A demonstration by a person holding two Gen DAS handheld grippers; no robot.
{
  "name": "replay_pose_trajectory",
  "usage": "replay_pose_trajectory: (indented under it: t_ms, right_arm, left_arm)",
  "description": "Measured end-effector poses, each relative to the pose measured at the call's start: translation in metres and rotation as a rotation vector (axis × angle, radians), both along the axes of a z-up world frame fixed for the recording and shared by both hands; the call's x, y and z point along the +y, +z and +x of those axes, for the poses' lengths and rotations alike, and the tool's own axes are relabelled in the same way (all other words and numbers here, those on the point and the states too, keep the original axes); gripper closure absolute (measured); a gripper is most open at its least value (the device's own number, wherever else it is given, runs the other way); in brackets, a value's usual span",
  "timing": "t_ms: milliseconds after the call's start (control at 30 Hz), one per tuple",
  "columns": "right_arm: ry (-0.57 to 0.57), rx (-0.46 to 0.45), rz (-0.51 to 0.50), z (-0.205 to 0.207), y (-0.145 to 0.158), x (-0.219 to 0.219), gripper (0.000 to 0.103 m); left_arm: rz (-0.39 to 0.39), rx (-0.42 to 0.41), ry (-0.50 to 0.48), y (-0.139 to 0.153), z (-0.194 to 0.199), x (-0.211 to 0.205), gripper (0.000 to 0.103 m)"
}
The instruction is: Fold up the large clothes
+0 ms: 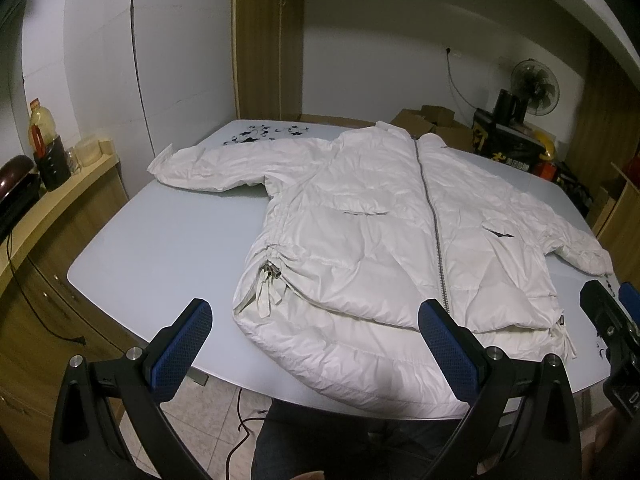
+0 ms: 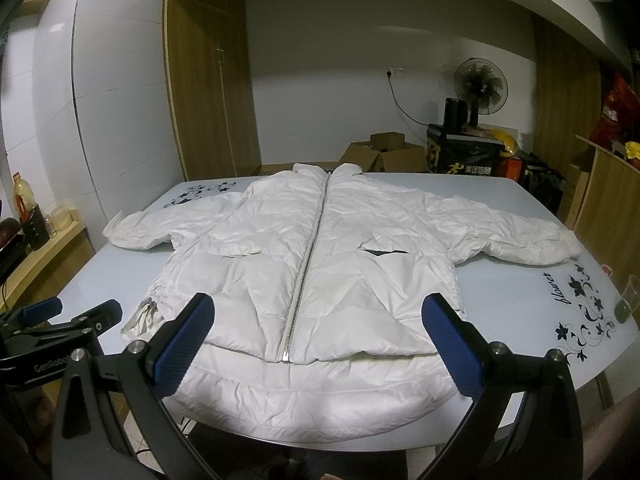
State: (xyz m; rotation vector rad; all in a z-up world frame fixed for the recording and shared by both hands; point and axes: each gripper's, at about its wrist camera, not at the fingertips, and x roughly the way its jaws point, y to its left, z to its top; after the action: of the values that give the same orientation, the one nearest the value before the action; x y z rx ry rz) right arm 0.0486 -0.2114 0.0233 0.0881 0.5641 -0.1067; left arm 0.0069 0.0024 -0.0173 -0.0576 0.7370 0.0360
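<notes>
A white puffer jacket (image 1: 380, 232) lies flat and zipped on a pale blue table (image 1: 160, 248), collar away from me, both sleeves spread out. It also shows in the right wrist view (image 2: 320, 264). My left gripper (image 1: 316, 352) is open and empty, above the jacket's near hem at its left half. My right gripper (image 2: 316, 352) is open and empty, above the hem around the zipper's lower end (image 2: 286, 354). The right gripper shows at the right edge of the left wrist view (image 1: 612, 320). The left gripper shows at the left edge of the right wrist view (image 2: 60, 320).
A wooden counter (image 1: 60, 200) with a bottle (image 1: 40, 128) and dark items stands left of the table. Cardboard boxes (image 2: 384, 156), a black bag (image 2: 464, 156) and a fan (image 2: 480, 84) stand behind it. A wooden shelf (image 2: 608, 192) is on the right. A small glass (image 2: 626, 300) stands on the table's right edge.
</notes>
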Motion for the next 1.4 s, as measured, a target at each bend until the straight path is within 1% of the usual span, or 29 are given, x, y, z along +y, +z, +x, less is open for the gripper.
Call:
replay_pose_trajectory:
  t_ms: [1400]
  right_arm:
    - [-0.001, 0.003, -0.004, 0.0019, -0.0006, 0.0015, 0.000]
  left_arm:
    - [-0.010, 0.026, 0.007, -0.0015, 0.0022, 0.0032, 0.000]
